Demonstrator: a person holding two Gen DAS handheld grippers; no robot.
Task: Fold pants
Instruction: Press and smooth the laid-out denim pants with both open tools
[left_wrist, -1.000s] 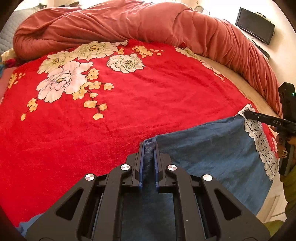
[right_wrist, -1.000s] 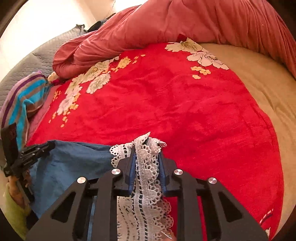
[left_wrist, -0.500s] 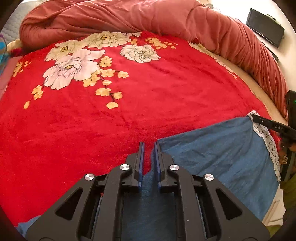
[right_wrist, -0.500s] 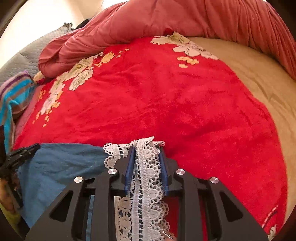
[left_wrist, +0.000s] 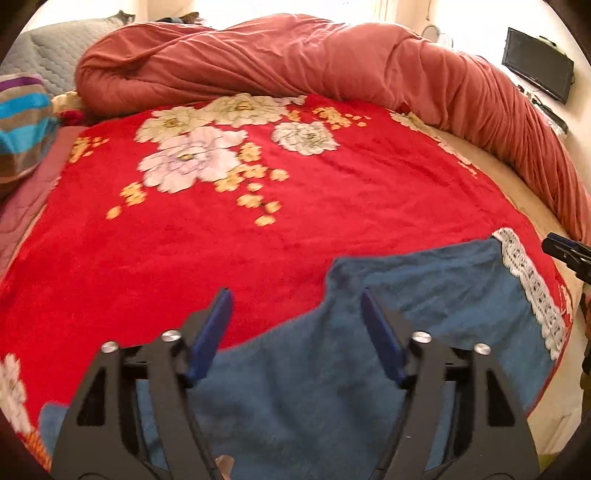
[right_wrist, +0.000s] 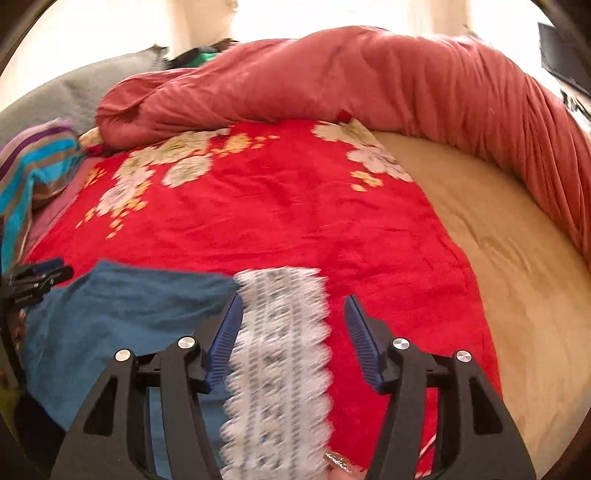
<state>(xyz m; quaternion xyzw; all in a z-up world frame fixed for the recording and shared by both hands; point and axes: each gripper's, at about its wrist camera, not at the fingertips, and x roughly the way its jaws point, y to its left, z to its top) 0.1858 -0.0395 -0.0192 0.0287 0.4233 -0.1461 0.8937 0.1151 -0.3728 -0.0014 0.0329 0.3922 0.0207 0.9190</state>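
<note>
The blue pants (left_wrist: 424, 317) lie flat near the front edge of the red flowered blanket (left_wrist: 295, 206), their white lace hem (left_wrist: 532, 288) at the right end. My left gripper (left_wrist: 295, 321) hovers over the pants' left corner, its jaws opening, with cloth below them but not pinched. In the right wrist view the lace hem (right_wrist: 280, 350) lies under my right gripper (right_wrist: 293, 332), whose jaws are also opening and press on nothing. The blue pants (right_wrist: 118, 314) spread to the left there. The tip of each gripper shows at the edge of the other's view.
A rolled salmon-red duvet (left_wrist: 332, 62) curves round the back and right of the bed. A striped cloth (left_wrist: 22, 118) lies at the far left. Bare beige mattress (right_wrist: 517, 266) shows to the right of the blanket. A dark screen (left_wrist: 535, 70) hangs on the wall.
Both grippers let go: the left jaws spread off the blue cloth, the right jaws off the lace hem. Both hands pulled back and up, and the pants settled flat.
</note>
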